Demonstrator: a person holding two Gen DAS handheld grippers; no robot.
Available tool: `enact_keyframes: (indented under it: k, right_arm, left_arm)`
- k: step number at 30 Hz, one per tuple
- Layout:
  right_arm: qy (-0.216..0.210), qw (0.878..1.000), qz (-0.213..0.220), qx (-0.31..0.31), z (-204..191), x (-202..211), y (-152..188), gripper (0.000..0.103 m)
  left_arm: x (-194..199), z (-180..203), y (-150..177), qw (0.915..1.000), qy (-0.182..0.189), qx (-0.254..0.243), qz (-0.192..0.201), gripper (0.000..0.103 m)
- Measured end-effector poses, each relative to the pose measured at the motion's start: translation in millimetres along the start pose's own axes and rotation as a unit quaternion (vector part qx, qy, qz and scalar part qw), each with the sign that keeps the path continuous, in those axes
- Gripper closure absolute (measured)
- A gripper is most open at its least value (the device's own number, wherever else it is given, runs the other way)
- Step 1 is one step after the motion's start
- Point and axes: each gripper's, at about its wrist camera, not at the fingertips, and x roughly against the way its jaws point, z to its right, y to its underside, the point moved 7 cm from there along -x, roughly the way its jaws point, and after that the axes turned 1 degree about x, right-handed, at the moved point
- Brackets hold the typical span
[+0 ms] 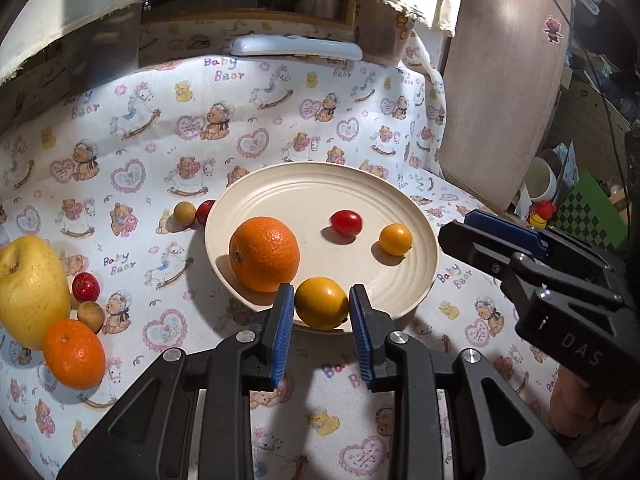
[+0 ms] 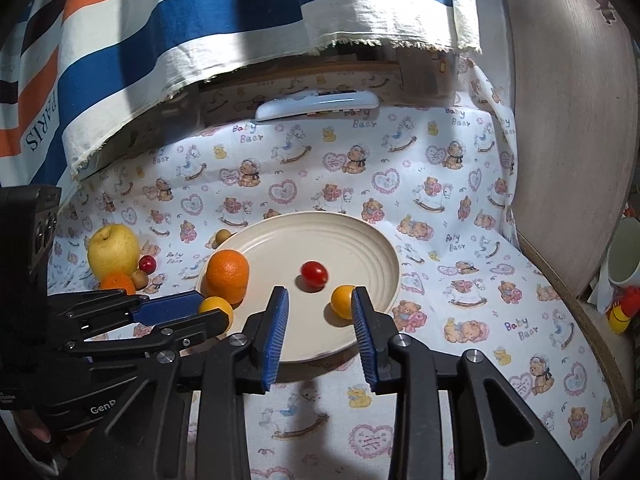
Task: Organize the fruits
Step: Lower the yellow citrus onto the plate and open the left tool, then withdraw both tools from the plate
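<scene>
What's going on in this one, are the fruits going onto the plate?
Yes. The left gripper is shut on a yellow-orange fruit at the near rim of the cream plate. The plate already holds a large orange, a red tomato and a small yellow fruit. The right gripper is empty, open. More fruit waits on the cloth.

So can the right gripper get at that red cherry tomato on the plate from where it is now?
Probably yes. The right gripper is open and empty, facing the red cherry tomato across bare plate. The small yellow fruit beside its right finger sits off that line.
</scene>
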Motion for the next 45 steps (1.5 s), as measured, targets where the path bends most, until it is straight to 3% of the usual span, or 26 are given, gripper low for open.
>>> enact_keyframes:
  k: [7, 13, 19, 23, 27, 29, 34, 38, 45]
  right_arm:
    - [0.006, 1.0, 0.004, 0.002, 1, 0, -1, 0.068]
    - [0.009, 1.0, 0.007, 0.001, 1, 1, -1, 0.068]
    - [0.009, 1.0, 0.021, -0.003, 2, 5, -2, 0.068]
    - [0.018, 0.999, 0.043, -0.001, 2, 10, -5, 0.053]
    - [0.024, 0.997, 0.071, 0.004, 1, 18, -9, 0.052]
    - [0.028, 0.996, 0.083, 0.004, 1, 21, -11, 0.046]
    - [0.046, 0.991, 0.123, 0.015, -2, 38, -14, 0.033]
    - [0.04, 0.987, 0.151, 0.025, -13, 56, -20, 0.018]
    - [0.02, 0.985, 0.171, 0.032, -34, 79, -31, 0.009]
  left_arm:
    - [-2, -1, 2, 1.0, -0.006, -0.001, -0.002, 0.076]
    - [12, -4, -2, 0.9997, -0.017, -0.003, 0.018, 0.075]
    - [44, -13, -3, 0.9966, -0.055, -0.007, 0.061, 0.054]
    - [73, -24, -3, 0.9909, -0.088, 0.0, 0.102, 0.025]
    - [101, -39, -1, 0.9835, -0.119, 0.013, 0.136, 0.008]
    - [113, -46, 1, 0.9794, -0.135, 0.021, 0.149, 0.003]
    - [139, -62, 10, 0.973, -0.163, 0.03, 0.161, 0.002]
    - [163, -72, 17, 0.9645, -0.193, 0.019, 0.18, 0.001]
    - [193, -84, 25, 0.954, -0.21, 0.038, 0.211, 0.001]
